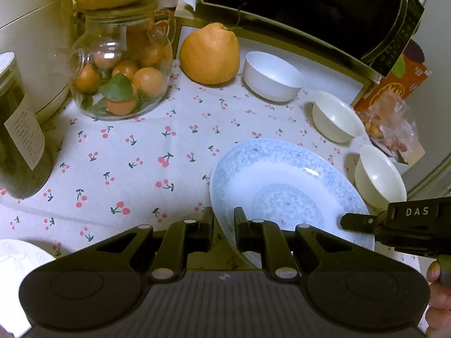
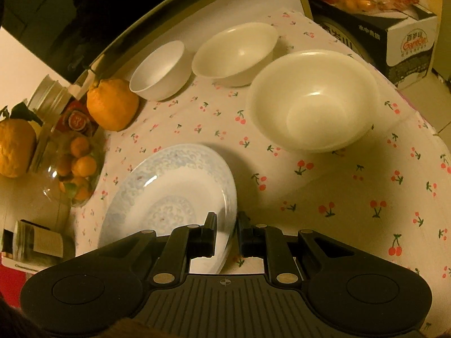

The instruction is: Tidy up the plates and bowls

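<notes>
Blue-patterned plate [image 1: 284,186] pinched by both hand-held grippers; only left view shows right hand-held gripper [image 1: 345,221].

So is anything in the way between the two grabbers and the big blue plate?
No, nothing visible is in the way. The left gripper and the right gripper are each already clamped on the rim of the blue plate, one on each side. The three white bowls sit beyond it.
</notes>
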`<state>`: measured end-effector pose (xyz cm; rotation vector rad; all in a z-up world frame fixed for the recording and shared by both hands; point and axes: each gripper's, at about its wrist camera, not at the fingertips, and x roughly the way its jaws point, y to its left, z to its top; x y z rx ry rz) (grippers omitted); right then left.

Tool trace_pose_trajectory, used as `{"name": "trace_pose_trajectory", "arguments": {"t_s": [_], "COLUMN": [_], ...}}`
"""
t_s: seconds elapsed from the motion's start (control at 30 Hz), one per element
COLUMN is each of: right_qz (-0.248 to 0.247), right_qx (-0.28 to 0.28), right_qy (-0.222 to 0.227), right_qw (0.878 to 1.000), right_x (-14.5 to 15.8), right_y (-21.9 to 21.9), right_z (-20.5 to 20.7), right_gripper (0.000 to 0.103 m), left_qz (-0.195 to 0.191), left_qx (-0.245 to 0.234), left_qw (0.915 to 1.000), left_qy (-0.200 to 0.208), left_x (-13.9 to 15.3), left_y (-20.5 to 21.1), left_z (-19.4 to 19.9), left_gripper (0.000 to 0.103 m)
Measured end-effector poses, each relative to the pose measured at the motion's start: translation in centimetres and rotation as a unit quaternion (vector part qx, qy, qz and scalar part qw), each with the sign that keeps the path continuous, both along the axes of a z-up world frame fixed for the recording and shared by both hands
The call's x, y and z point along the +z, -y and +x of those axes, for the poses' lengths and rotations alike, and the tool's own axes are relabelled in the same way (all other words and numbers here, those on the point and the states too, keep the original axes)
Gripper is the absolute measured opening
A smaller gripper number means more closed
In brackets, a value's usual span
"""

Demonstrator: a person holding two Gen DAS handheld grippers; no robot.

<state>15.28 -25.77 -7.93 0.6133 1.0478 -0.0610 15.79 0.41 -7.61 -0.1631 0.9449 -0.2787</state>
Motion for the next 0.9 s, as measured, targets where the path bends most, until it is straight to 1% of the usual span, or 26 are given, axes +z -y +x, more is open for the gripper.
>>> {"name": "trace_pose_trajectory", "arguments": {"t_s": [0.17, 0.33, 0.5, 0.6, 0.63, 0.67, 0.7, 0.73, 0.77, 0.8, 0.83, 0.87, 0.9], "right_qz": [0.011, 0.012, 0.016, 0.019, 0.016, 0.011, 0.007, 0.005, 0.006, 0.006, 0.004, 0.001, -0.004], "right_qx": [-0.002, 0.006, 0.009, 0.010, 0.011, 0.015, 0.019, 0.023, 0.024, 0.025, 0.026, 0.027, 0.027], "right_qy": [-0.004, 0.005, 0.005, 0.007, 0.006, 0.006, 0.005, 0.005, 0.007, 0.009, 0.011, 0.013, 0.016], "right_qw": [1.000, 1.000, 1.000, 1.000, 1.000, 1.000, 1.000, 1.000, 1.000, 1.000, 1.000, 1.000, 0.999], "right_x": [-0.9, -1.1, -1.1, -1.0, -0.9, -0.8, -0.7, -0.6, -0.5, -0.3, -0.1, 0.1, 0.3], "right_y": [0.0, -0.3, -0.1, 0.0, -0.1, -0.2, -0.4, -0.4, -0.4, -0.5, -0.5, -0.5, -0.5], "right_z": [-0.1, 0.1, 0.1, -0.1, -0.1, -0.1, 0.0, 0.0, 0.0, -0.1, -0.2, -0.3, -0.3], "right_gripper": [0.015, 0.015, 0.016, 0.018, 0.018, 0.019, 0.019, 0.023, 0.025, 0.030, 0.039, 0.045, 0.057], "left_qz": [0.009, 0.034, 0.037, 0.041, 0.043, 0.049, 0.051, 0.052, 0.053, 0.055, 0.057, 0.058, 0.058], "left_qx": [0.006, 0.006, 0.003, 0.000, -0.001, -0.001, -0.003, -0.005, -0.007, -0.007, -0.006, -0.006, -0.007], "left_qw": [0.9999, 0.9994, 0.9993, 0.9992, 0.9991, 0.9988, 0.9987, 0.9986, 0.9986, 0.9984, 0.9983, 0.9983, 0.9983], "left_qy": [-0.003, 0.001, 0.001, -0.001, -0.001, -0.002, -0.003, -0.003, -0.005, -0.006, -0.006, -0.007, -0.006], "left_x": [-0.3, -0.7, -0.7, -0.7, -0.6, -0.6, -0.6, -0.6, -0.6, -0.5, -0.5, -0.4, -0.3], "left_y": [-0.1, 0.2, 0.1, 0.2, 0.2, 0.2, 0.2, 0.1, 0.0, 0.0, -0.1, -0.2, -0.3], "left_z": [0.0, -0.1, 0.0, 0.0, 0.0, 0.0, 0.0, 0.0, 0.1, 0.1, 0.1, 0.1, 0.0], "left_gripper": [0.012, 0.012, 0.013, 0.013, 0.016, 0.023, 0.025, 0.027, 0.031, 0.035, 0.043, 0.051, 0.053]}}
